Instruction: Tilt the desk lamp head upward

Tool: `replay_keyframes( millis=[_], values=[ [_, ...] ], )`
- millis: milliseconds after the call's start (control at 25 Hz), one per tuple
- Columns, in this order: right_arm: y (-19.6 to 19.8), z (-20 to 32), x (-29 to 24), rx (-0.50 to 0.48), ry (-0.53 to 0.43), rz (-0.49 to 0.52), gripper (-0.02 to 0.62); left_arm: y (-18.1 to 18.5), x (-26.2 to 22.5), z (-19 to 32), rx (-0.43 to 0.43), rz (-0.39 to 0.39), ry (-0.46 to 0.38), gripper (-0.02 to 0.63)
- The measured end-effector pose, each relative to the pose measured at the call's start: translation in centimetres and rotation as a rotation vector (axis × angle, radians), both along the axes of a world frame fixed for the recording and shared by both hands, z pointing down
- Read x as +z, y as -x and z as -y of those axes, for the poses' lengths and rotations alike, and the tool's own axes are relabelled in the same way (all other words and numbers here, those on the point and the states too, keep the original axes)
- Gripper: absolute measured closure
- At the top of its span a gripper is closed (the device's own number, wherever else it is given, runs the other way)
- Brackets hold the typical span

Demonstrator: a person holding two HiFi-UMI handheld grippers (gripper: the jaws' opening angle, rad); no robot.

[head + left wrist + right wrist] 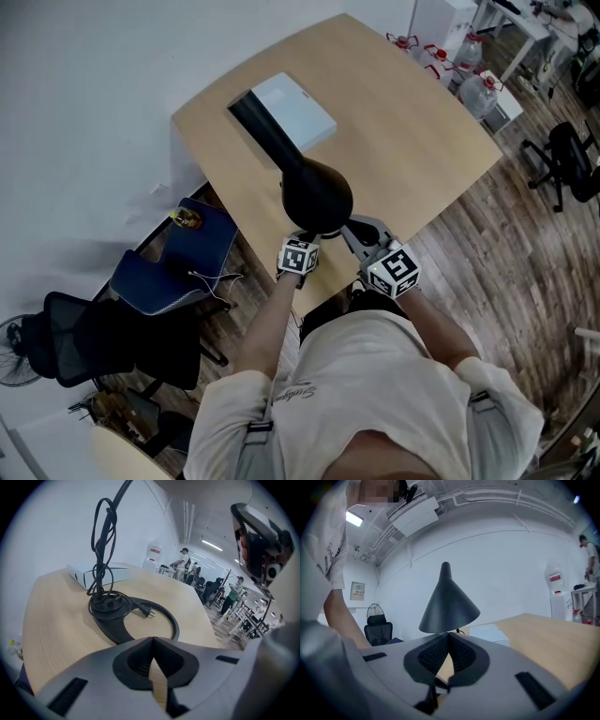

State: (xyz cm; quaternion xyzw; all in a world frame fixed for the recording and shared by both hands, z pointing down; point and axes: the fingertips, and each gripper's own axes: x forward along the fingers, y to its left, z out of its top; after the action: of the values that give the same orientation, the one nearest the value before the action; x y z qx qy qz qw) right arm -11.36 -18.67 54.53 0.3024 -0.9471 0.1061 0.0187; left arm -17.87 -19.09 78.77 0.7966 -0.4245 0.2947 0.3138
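Note:
The black desk lamp stands at the near edge of the wooden table (pixel 412 131). Its cone head (pixel 316 193) points down, and in the right gripper view the head (pixel 449 603) rises just beyond the jaws. The ring base (pixel 123 626) carries a coiled cord (pixel 104 599) with its plug (pixel 149 612). My left gripper (pixel 302 246) reaches under the head and is shut (pixel 152 640) on nothing, low over the table in front of the base. My right gripper (pixel 356 232) is beside the head on the right, also shut (pixel 448 635) and empty.
A white flat box (pixel 298 110) lies on the table behind the lamp. Blue and black chairs (pixel 169 262) crowd the floor to the left. Water bottles (pixel 473 80) and an office chair (pixel 567 159) stand at the far right. People move about in the background (pixel 229 597).

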Motion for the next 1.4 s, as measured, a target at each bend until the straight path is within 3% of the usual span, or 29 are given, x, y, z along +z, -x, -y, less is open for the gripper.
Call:
replay_keyframes(
  millis=[400,560,760,1400],
  values=[
    [0.2,-0.3,-2.8,-0.023,-0.100,0.059,0.600,0.1,0.0,0.3,0.009,-0.016,0.013,0.591],
    [0.2,-0.5,-5.3,-0.029,-0.167,0.016,0.600,-0.1,0.1,0.2,0.009,-0.023,0.017,0.591],
    [-0.7,-0.8,-7.5,-0.020,-0.186,-0.011,0.600,0.1,0.0,0.1,0.017,-0.022,0.017,0.592],
    [-2.8,-1.9,-14.6,-0.023,-0.077,0.048,0.600,0.0,0.1,0.0,0.045,0.012,0.028,0.591]
  ],
)
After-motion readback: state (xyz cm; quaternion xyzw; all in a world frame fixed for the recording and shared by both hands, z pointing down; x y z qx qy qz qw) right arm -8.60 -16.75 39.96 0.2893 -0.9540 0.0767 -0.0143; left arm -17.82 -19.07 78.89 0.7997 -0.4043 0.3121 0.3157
